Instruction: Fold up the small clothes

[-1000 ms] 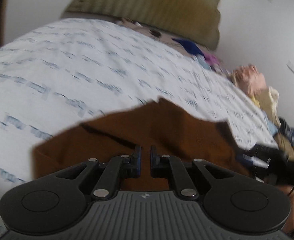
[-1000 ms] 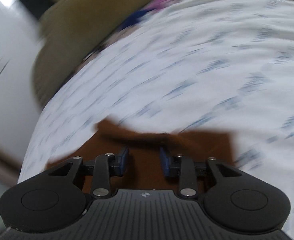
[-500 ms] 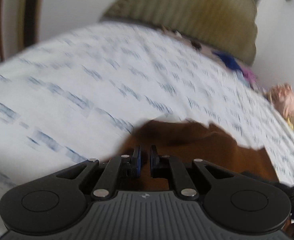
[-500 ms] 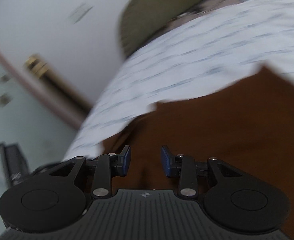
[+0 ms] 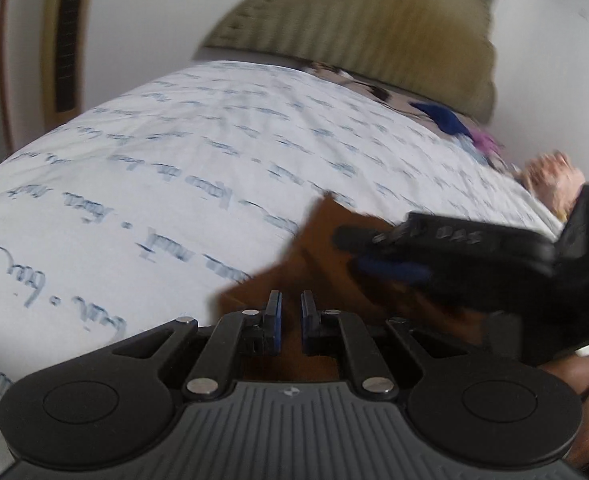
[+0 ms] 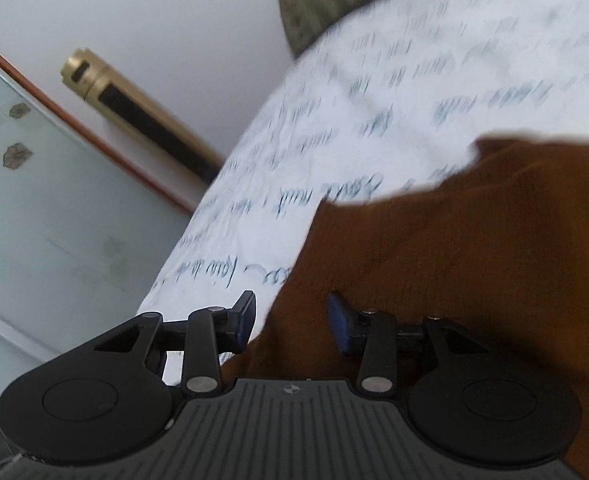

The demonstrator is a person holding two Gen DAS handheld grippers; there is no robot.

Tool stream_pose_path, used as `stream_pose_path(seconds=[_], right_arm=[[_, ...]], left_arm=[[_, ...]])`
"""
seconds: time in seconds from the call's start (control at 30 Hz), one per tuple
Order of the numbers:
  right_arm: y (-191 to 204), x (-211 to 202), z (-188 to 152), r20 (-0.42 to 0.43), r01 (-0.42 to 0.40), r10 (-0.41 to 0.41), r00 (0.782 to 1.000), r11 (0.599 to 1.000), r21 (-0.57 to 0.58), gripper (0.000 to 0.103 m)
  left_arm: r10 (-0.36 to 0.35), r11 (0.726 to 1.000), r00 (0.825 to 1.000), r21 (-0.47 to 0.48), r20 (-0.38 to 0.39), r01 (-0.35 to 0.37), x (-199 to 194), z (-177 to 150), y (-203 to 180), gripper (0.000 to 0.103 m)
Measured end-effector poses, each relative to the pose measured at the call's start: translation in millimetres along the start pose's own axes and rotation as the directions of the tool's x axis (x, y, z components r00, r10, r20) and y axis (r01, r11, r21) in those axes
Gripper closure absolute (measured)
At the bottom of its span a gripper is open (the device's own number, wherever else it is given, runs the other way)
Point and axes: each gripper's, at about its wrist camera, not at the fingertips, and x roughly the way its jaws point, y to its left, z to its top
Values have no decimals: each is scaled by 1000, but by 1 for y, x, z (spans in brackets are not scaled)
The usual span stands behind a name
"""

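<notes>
Brown garment (image 6: 454, 248) lies on the white bedsheet w/ blue script print (image 5: 174, 184), near the bed's close edge; it's a small knit piece, exact type unclear. Left gripper (image 5: 290, 320) sits low over the garment's near-left part, jaws nearly closed w/ only a thin slit btwn the blue pads; brown cloth shows behind that slit, but can't tell if any fabric is actually pinched. Right gripper (image 6: 290, 320) hovers over the garment's left edge, jaws opening, pads clear of the cloth, nothing clamped btwn them; the garment edge & sheet show in the gap. In left wrist view the right gripper (image 5: 390, 252) reaches in from the right, above the brown cloth, blurred. Olive ribbed cushion (image 5: 374, 28) at the far end of the bed. Heap of other clothes (image 5: 554, 176) along the bed's right side, well apart from the garment.
</notes>
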Motion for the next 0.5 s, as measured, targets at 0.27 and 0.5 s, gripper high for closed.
stream_pose_path(seconds=[0.27,0.5], right_arm=[[-61,-178,-27,176,303,-296,939,953,-14,60],[-119,-306,-90,161,372,-375,913,927,51,58]], left_arm=[[8,988,999,154,-48,0,9,-29,-30,94],[-66,996,997,62,-50,69,-20,-40,-5,94]])
